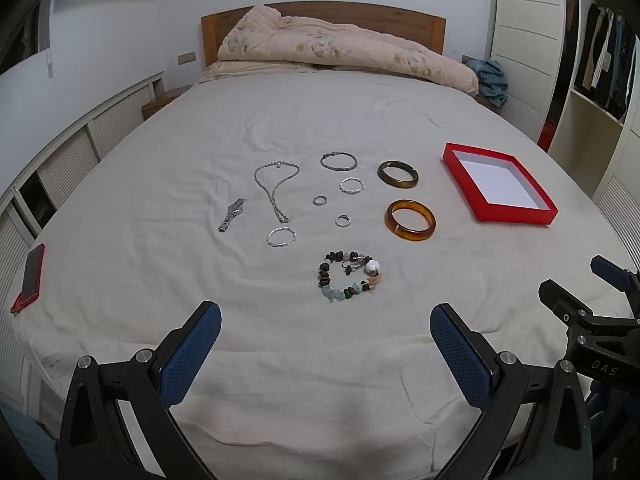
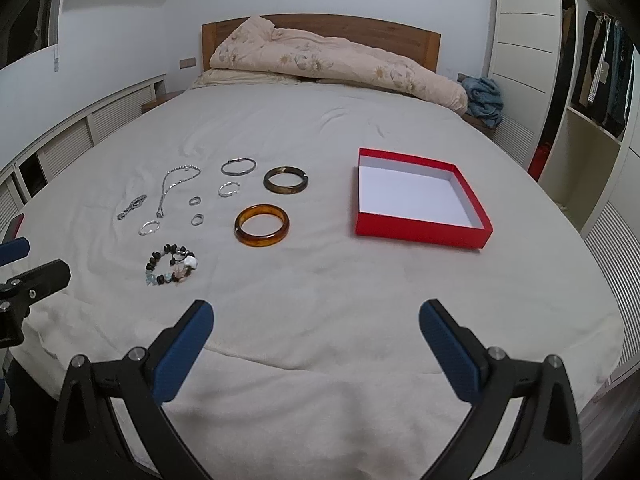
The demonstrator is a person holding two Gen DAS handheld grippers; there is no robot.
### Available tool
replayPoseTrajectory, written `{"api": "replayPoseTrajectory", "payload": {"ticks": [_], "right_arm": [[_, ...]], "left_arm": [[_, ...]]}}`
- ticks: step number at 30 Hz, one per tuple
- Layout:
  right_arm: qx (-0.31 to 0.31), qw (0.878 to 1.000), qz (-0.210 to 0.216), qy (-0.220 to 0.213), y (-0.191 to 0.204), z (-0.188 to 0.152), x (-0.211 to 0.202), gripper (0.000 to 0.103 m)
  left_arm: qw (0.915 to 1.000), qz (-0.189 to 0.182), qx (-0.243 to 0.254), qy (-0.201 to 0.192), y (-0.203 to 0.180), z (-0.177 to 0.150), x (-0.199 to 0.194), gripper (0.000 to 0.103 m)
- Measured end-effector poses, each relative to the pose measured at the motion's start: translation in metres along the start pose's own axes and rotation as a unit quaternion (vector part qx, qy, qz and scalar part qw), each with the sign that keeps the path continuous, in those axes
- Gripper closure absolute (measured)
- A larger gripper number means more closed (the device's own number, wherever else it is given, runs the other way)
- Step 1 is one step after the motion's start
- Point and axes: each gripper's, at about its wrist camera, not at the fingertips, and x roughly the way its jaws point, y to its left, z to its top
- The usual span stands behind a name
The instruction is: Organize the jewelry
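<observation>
Both claws hover empty over the near edge of the bed [image 1: 280,120], nothing picked up yet. Left claw [image 1: 325,326] has its jaws spread wide and sits approx. in line w/ the beaded bracelet [image 1: 350,278], the piece nearest that edge. Right claw [image 2: 316,322] is spread just as wide, aimed between the bangles and the red box [image 2: 420,232].

Jewelry lies flat and well apart mid-bed, probably laid out so each piece can be pinched singly: watch [image 1: 232,214] and necklace [image 1: 276,188] toward the left edge, small rings [image 1: 320,200] and thin silver bangles [image 1: 338,161] in the middle, dark bangle [image 1: 398,175] and amber bangle [image 1: 410,220] toward the right edge. The box sits open and empty by the right edge, lid off, white floor showing. It's likely the drop-off, w/ the right claw closest to it.
</observation>
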Motion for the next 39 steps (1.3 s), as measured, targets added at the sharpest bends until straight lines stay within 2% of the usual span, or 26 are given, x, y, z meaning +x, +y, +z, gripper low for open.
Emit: {"api": "replayPoseTrajectory", "payload": {"ticks": [29, 39], "right_arm": [[0.005, 1.000, 0.004, 0.007, 0.000, -0.003, 0.006, 0.000], [0.007, 1.000, 0.025, 0.014, 0.002, -0.006, 0.013, 0.000]], "left_arm": [[0.9999, 0.008, -0.005, -0.012, 0.005, -0.001, 0.002, 0.000], [0.9996, 0.024, -0.010, -0.011, 0.013, 0.001, 0.006, 0.000]]}}
